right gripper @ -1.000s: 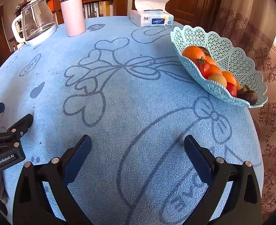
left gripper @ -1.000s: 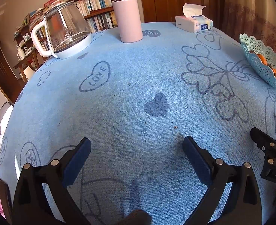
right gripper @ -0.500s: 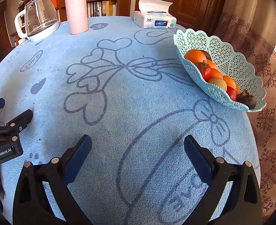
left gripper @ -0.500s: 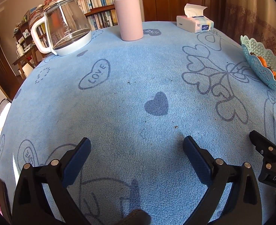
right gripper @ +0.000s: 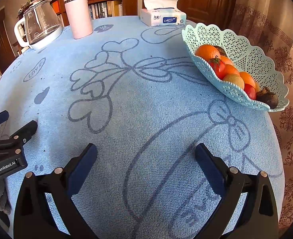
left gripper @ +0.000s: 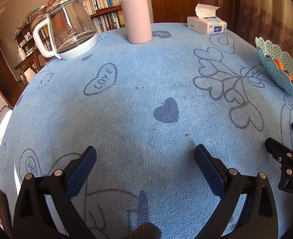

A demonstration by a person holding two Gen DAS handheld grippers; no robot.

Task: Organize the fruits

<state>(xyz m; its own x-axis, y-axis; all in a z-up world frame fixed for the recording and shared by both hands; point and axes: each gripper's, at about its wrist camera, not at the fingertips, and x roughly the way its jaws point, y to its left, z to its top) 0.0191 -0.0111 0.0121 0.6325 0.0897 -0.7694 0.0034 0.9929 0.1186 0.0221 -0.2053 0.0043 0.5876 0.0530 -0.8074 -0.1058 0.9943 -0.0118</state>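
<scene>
On the blue tabletop [right gripper: 126,103], a glass kettle [right gripper: 40,25], a pink tumbler [right gripper: 78,12] and a tissue box [right gripper: 163,18] line the far edge. The left claw [left gripper: 145,157] and right claw [right gripper: 146,156] hover released and empty. At the right edge, the lattice basket [right gripper: 246,55] holds oranges [right gripper: 207,52], 2 tomatoes [right gripper: 216,67] and a kiwi [right gripper: 233,80].

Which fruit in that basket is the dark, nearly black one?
The wrinkled dark fruit at the basket's near end, beside a red one; the rest are orange, red or tan.
</scene>
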